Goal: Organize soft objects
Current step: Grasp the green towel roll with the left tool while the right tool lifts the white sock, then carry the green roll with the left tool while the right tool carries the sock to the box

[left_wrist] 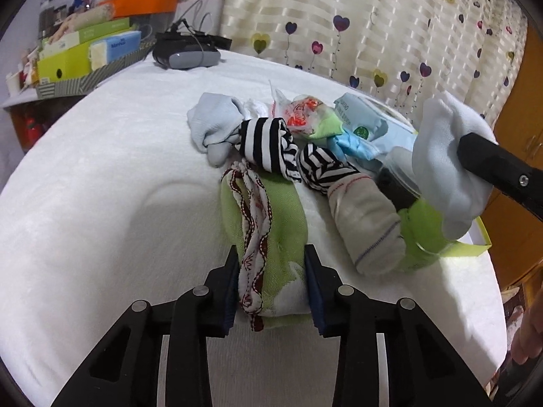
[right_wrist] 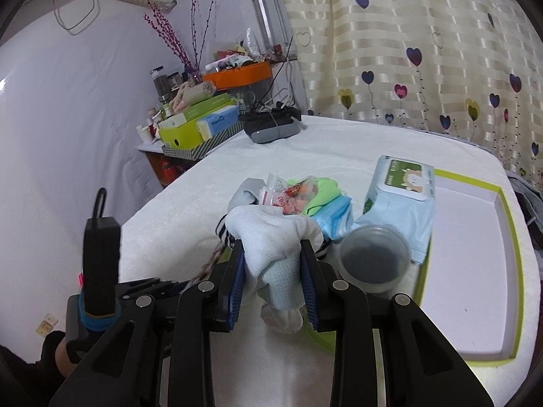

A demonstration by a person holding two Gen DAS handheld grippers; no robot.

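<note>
**A:** What does the left wrist view show?

**B:** The left gripper has its pads pressed on either side of a green sock that lies on the white bedcover, with a white cloth strip with dark red trim draped along it. Beyond lie black-and-white striped socks, a pale blue sock and a beige sock. Off to the right, the right gripper's black finger is in a pale blue-white sock, lifted clear of the bed.

**A:** And the right wrist view?

**B:** The right gripper pinches that same pale sock between its blue pads, bunched above them and hanging below. Just beside it stands a round lidded container, near a pack of wet wipes resting on the rim of a green-edged tray. The tray floor is white.
</note>
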